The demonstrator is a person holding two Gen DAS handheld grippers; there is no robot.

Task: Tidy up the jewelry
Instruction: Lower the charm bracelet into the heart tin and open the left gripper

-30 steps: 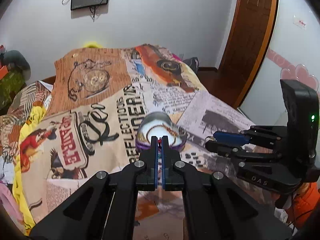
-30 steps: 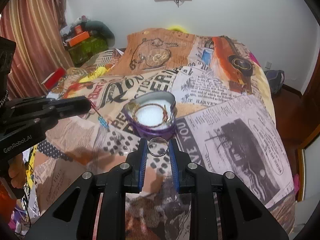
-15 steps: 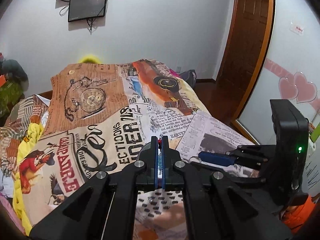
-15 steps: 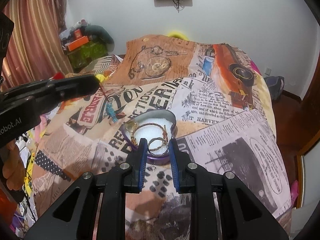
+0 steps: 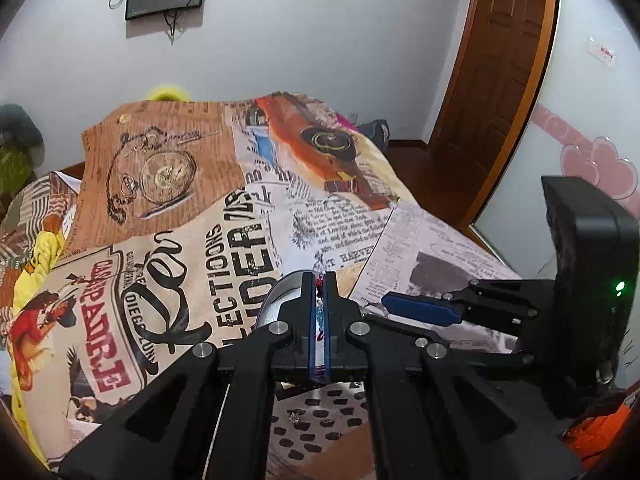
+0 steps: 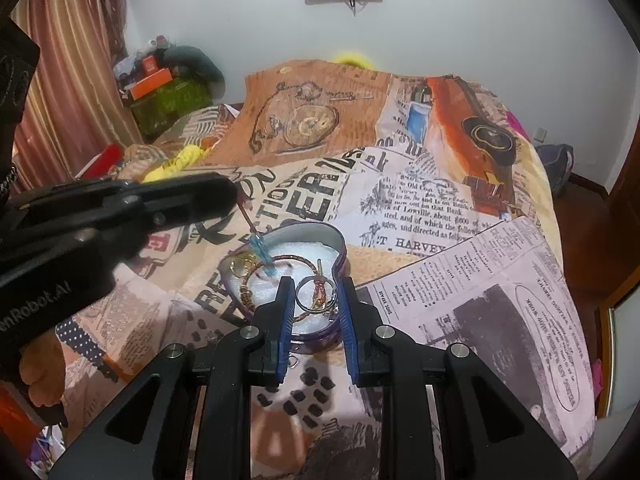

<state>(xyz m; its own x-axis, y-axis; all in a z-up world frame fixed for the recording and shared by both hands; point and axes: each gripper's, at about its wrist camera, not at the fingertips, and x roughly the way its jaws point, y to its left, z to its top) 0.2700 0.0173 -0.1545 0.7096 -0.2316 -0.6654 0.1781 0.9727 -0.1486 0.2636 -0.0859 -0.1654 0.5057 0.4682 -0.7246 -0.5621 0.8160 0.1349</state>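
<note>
- left wrist view: your left gripper (image 5: 319,280) has its jaws pressed nearly together, pinching a thin red cord with a blue bead pendant (image 5: 319,314) that shows in the slit between the blue pads.
- just beyond and under those jaw tips you see the grey rim of the heart-shaped tin (image 5: 276,300), mostly hidden by the fingers.
- off to the right of your jaws, the right gripper (image 5: 420,307) reaches in sideways, its blue pad level with your tips.
- everything sits on the newspaper-print bedspread (image 5: 168,264); a tiny metal piece (image 5: 295,415) lies on the dotted patch below your jaws, too small to name.
- right wrist view: your right gripper (image 6: 313,294) has its jaws spread, with a silver ring (image 6: 310,295) between the blue pads; you cannot tell whether the pads touch it.
- the ring lies over the near edge of the heart-shaped tin (image 6: 338,246), which sits straight ahead of your tips with white padding inside.
- in the tin, ahead of and left of your jaws, lie a braided bracelet (image 6: 256,280) and a gold ring (image 6: 240,266).
- the left gripper (image 6: 230,190) comes in from the left, and the pendant (image 6: 262,254) hangs from it with the blue bead touching the padding.
</note>
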